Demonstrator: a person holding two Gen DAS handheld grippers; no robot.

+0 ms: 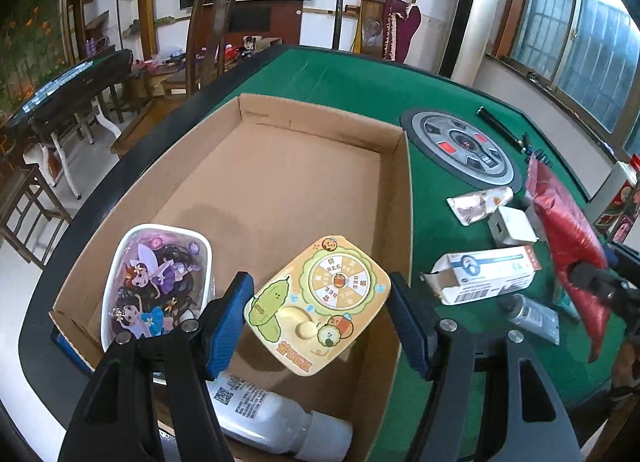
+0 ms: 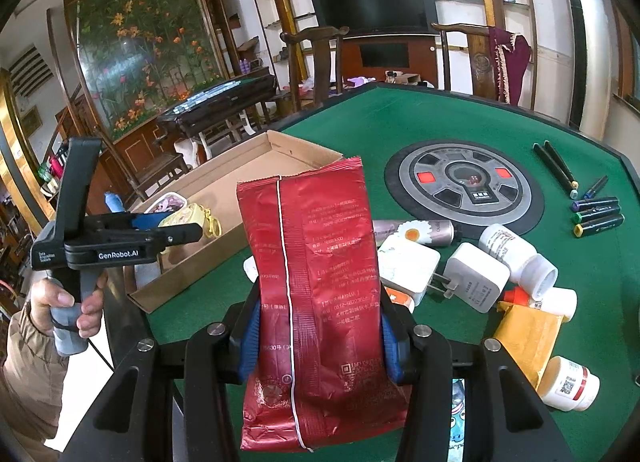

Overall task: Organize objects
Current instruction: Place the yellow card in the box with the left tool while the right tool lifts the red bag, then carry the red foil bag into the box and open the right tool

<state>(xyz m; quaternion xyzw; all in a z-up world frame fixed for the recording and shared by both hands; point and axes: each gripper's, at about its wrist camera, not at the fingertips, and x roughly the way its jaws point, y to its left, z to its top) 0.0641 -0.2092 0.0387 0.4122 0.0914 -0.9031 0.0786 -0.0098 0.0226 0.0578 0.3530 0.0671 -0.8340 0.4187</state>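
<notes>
My left gripper (image 1: 320,318) hangs over the near part of the cardboard box (image 1: 280,166). Its blue pads stand either side of a yellow cartoon case (image 1: 316,302), touching its left edge, a small gap on the right. In the box lie a purple fairy case (image 1: 156,282) and a white bottle (image 1: 276,422). My right gripper (image 2: 320,342) is shut on a red foil bag (image 2: 320,282), held upright above the green table (image 2: 400,122). The bag also shows in the left wrist view (image 1: 568,246).
Right of the box lie a white carton (image 1: 484,274), chargers (image 2: 472,278), white pill bottles (image 2: 520,254), a tube (image 2: 416,230), a yellow packet (image 2: 524,338) and several markers (image 2: 592,210). A round console (image 2: 464,186) sits in the table's middle. Chairs stand behind.
</notes>
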